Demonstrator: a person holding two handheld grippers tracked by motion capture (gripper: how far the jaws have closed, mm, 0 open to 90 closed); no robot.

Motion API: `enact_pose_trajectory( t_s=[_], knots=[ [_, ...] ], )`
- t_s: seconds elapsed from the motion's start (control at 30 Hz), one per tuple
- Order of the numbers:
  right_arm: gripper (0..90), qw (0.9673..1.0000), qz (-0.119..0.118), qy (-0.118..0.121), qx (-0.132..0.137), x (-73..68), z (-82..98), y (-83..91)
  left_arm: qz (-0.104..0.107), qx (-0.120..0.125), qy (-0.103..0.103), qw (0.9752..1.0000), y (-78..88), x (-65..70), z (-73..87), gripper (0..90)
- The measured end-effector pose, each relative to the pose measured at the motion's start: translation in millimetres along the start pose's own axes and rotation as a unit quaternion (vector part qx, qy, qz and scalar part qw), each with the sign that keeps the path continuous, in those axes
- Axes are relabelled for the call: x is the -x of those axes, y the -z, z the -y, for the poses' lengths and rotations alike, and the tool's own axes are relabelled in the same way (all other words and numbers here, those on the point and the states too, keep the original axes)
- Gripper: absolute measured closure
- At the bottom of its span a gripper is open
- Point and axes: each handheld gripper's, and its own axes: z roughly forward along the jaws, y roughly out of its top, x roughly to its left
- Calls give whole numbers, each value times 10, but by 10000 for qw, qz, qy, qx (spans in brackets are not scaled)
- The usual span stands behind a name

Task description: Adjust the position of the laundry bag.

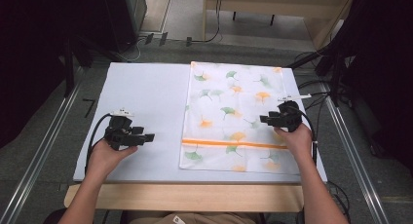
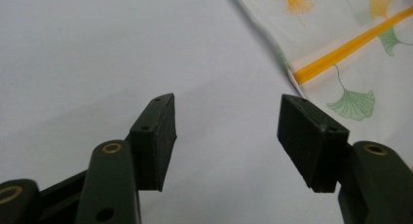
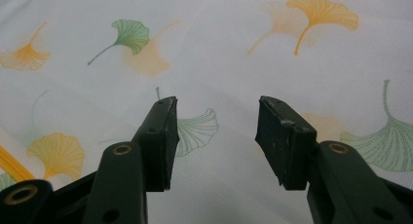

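Cloth: white fabric printed with green and orange ginkgo leaves, spread flat on the right half of the table, long side running away from the person.
Stripe: one orange band across the cloth near its close end; seen slanting in the left gripper view.
Surface: smooth, a few soft creases, edges straight, near corners squared off.
Print up close: pale leaves showing through from beneath, so apparently layered or thin.
Left gripper: held over bare table, left of the cloth's edge, jaws spread wide, nothing between them.
Right gripper: hovering over the cloth's right side, jaws parted, nothing pinched.
Right hand: above the cloth's right border, near the stripe.
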Motion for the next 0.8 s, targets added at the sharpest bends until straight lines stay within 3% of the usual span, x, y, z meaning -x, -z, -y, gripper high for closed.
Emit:
enact_pose_trajectory(
  t_s=[0.2, 0.5, 0.8],
  knots=[
    [508, 10000, 16, 28, -70, 1, 11, -6, -8, -66, 84, 9999, -42, -17, -20, 330],
    [471, 10000, -21, -1, -71, -3, 41, 16, -153, 118, 192, 9996, -17, -23, -71, 334],
    [464, 10000, -43, -4, -79, -7, 49, 25, -129, 85, 109, 9998, 3, 8, -91, 406]
  ],
)
